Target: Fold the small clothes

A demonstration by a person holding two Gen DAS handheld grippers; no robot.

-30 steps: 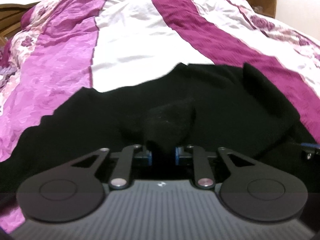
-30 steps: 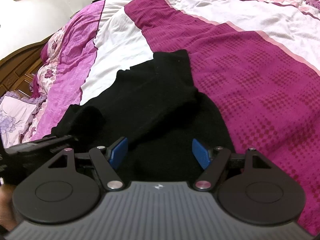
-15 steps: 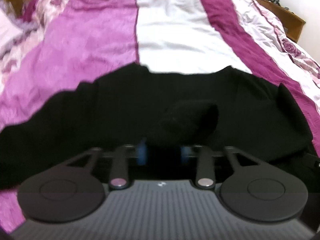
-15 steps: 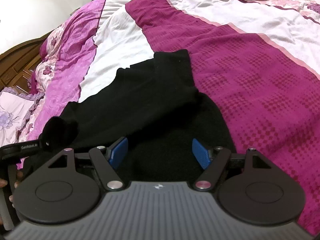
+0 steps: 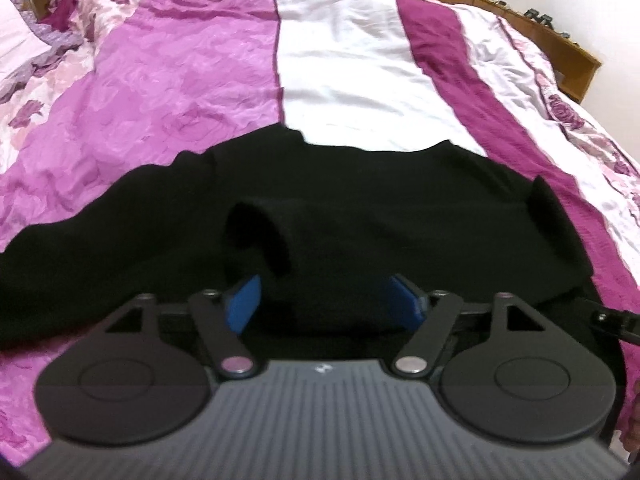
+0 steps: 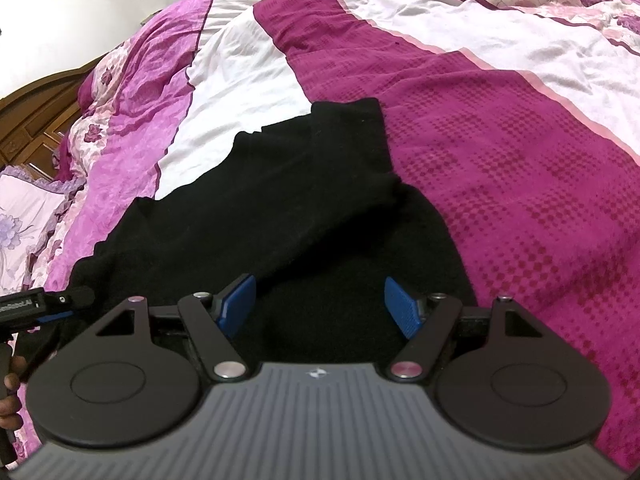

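Observation:
A black garment (image 5: pixel 400 216) lies spread across the bed, with a sleeve folded over its body in the right wrist view (image 6: pixel 300 184). My left gripper (image 5: pixel 325 284) hovers over its near edge, jaws opening, blue pads (image 5: pixel 242 300) apart and touching no cloth. A raised hump of the black fabric (image 5: pixel 260 228) sits just ahead of the left pad. My right gripper (image 6: pixel 320 284) stands open above the garment's lower part, nothing pinched. The left gripper (image 6: pixel 60 304) shows at the right wrist view's left edge.
The bed is covered by a purple, white and magenta striped quilt (image 6: pixel 520 160) (image 5: pixel 180 80). A wooden bed frame (image 5: pixel 560 48) runs along the far side, a carved wooden headboard (image 6: pixel 36 120) and a pillow (image 6: pixel 20 220) sit at the left. A hand (image 6: pixel 10 400) grips the left tool.
The left gripper, earlier shut on a fold of the black garment, has opened and let it go. It has shifted sideways across the garment. The right gripper has stayed still.

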